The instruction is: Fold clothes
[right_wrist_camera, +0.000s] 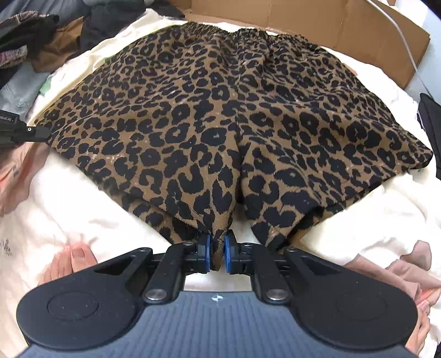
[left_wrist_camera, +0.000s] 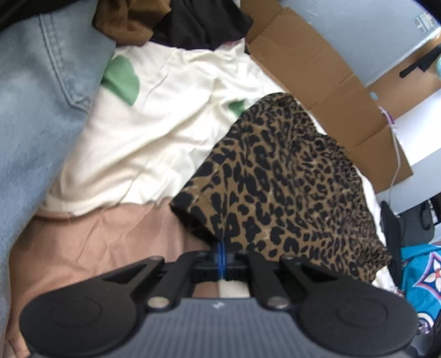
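Lying flat on a cream garment (right_wrist_camera: 91, 220), the leopard-print shorts (right_wrist_camera: 234, 115) run waistband-far, hems-near. Right gripper (right_wrist_camera: 217, 254) is clamped on the near hem beside the crotch; left gripper (left_wrist_camera: 222, 258) is clenched on the left leg's outer hem corner.

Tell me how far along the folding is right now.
Done: the leopard-print shorts lie spread flat on the cream bedding. In hand: the left gripper and right gripper are both shut on their hem. Left: no fold is made yet, and the jeans and dark clothes wait unfolded.
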Demonstrator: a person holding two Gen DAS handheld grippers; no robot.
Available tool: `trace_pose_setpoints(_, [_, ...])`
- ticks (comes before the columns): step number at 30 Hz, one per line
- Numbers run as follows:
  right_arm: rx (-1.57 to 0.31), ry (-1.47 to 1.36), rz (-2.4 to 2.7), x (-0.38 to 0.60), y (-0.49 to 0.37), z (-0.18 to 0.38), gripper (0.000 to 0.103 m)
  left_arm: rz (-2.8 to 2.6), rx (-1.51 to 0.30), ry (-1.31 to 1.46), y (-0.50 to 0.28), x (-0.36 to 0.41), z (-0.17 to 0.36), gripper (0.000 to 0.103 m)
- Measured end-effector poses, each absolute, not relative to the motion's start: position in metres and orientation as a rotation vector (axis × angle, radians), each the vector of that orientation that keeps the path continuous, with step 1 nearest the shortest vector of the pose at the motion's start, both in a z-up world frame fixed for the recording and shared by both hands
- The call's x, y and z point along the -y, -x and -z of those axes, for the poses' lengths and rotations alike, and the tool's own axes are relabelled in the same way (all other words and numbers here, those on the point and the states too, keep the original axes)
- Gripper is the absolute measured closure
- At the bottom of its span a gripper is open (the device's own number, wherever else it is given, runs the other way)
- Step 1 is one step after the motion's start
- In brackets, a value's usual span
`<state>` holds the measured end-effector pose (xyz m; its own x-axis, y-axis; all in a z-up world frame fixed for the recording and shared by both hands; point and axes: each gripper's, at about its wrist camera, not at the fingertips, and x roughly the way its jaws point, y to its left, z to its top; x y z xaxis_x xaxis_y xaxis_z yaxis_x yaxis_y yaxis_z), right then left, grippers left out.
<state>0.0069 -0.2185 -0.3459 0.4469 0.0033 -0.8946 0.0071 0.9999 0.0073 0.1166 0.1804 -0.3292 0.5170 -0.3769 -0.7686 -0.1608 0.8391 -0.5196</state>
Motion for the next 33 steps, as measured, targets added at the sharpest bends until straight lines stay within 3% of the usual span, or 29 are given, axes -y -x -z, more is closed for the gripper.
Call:
trace_pose_setpoints(9, [-1.164,0.0,-0.025,0.222,-0.01,0.343,0.094,0.079,-1.046,0.562,-0.114,-0.177,0.328,0.102])
trace_pose_setpoints(12, [-1.172,-0.049,-0.003,0.226,-0.008,0.334,0.089,0.072,-1.075,0.532,-0.11,-0.17,0.32,0.101])
trace_pose_setpoints(14, [-1.16,-0.103,0.005,0.23,-0.005,0.325,0.074,0.083,-1.093,0.499,-0.106,-0.164,0.313,0.094])
trace_pose_setpoints(18, [-1.118,-0.166,-0.02,0.235,0.003,0.307,0.059,0.112,-1.088,0.465,-0.1,-0.151,0.296,0.088])
trace_pose_setpoints(24, [-1.069,-0.217,-0.017,0.246,0.007,0.294,0.059,0.166,-1.054,0.386,-0.105,-0.123,0.274,0.074])
trace_pose_setpoints(33, [-0.991,-0.259,0.002,0.244,-0.015,0.294,0.059,0.256,-1.058,0.256,-0.13,-0.073,0.277,0.069])
